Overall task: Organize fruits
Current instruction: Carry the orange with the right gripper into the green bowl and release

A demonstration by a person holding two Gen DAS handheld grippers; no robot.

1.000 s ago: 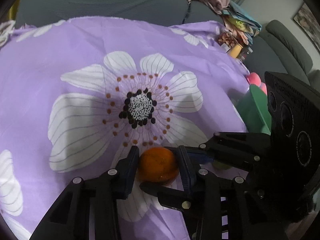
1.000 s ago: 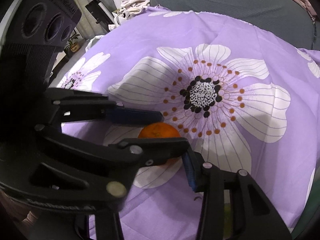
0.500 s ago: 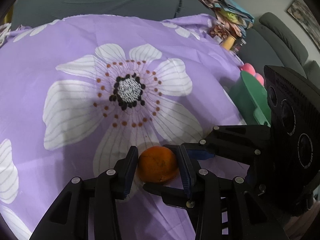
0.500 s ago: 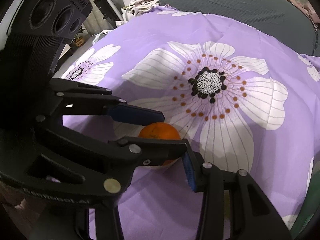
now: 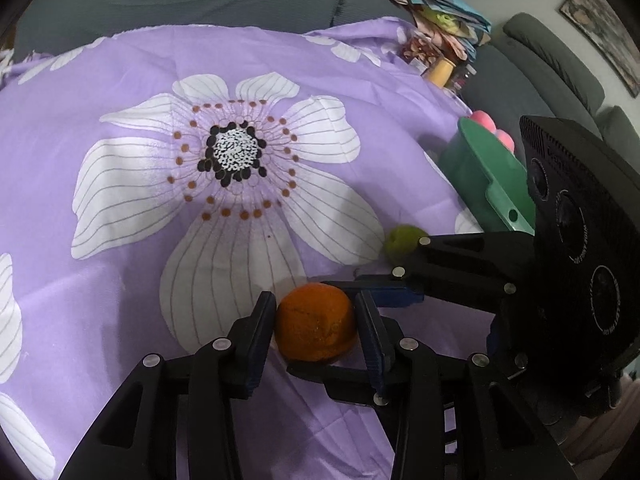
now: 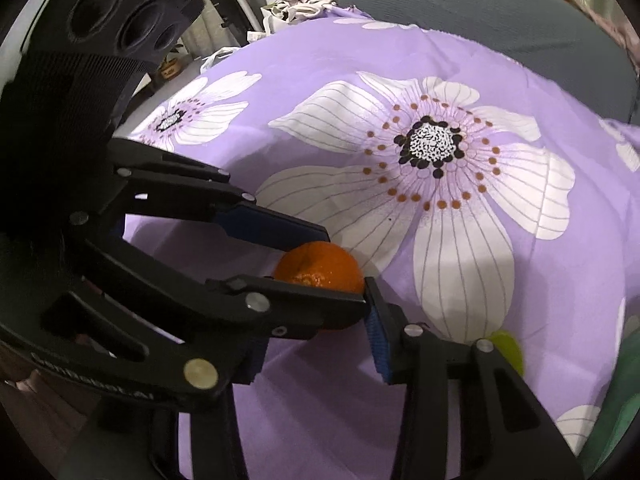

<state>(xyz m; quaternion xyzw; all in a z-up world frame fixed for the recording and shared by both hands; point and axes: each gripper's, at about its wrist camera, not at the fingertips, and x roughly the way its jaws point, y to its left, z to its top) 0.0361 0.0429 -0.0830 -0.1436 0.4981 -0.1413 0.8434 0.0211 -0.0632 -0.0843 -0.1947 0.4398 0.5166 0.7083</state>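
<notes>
The left gripper (image 5: pixel 316 322) pinches the orange (image 5: pixel 316 328) at 6 o'clock over the purple floral cloth (image 5: pixel 120 240); the right gripper (image 5: pixel 394 278) (spread) flanks it; a green fruit (image 5: pixel 402 242) lies at 3 o'clock.

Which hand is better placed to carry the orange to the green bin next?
Left, probably: the left tongs already clamp the orange on both sides. The right tongs stand open close by, gripping nothing, though the green bin lies on their side.
</notes>
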